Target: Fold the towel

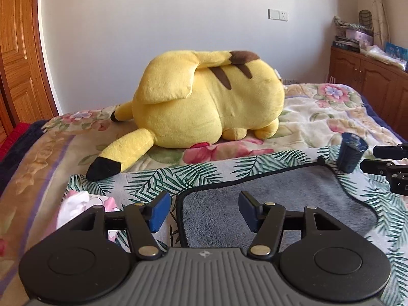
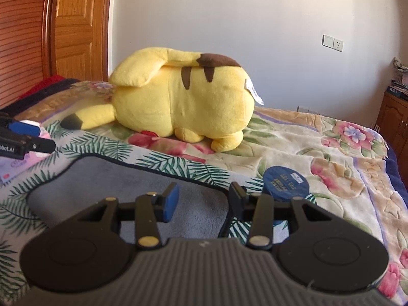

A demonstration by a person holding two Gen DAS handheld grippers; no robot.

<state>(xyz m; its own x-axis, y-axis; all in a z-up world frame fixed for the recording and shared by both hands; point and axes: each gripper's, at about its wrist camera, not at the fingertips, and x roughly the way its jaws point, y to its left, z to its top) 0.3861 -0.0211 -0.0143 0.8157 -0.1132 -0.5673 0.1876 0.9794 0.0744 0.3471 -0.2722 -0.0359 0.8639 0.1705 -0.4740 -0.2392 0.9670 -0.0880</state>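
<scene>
I hold one pair of tongs in each hand. My left tongs (image 1: 204,213) are spread wide, with nothing between the blue pads (image 1: 160,213). They hang over the near left corner of the grey towel (image 1: 293,199). The left pad is over the leafy cloth (image 1: 204,172) and the right pad is over the towel.

My right tongs (image 2: 202,202) are spread wide too, and they pinch nothing. They hang over the near right corner of the towel. The left pad is over the grey part, and the right pad is by the towel's dark edge.

The towel lies flat on the leafy cloth, near me on the bed. It has a thin dark edge all round. It is not folded yet.

A dark blue cup (image 2: 285,182) stands just past the towel's right side, on the flowery blanket (image 2: 318,140). In the left view the cup sits close to the tips of my right tongs.

A big yellow plush toy (image 1: 209,99) lies farther back on the bed, with its black-tipped ears toward the left. A pink and white thing (image 1: 84,204) lies on the left, just beside the leafy cloth. I cannot tell what it is.

Far off are a white wall with a switch (image 1: 354,14), a wooden door (image 1: 17,51) on the left and a wooden cupboard (image 1: 369,74) on the right.
</scene>
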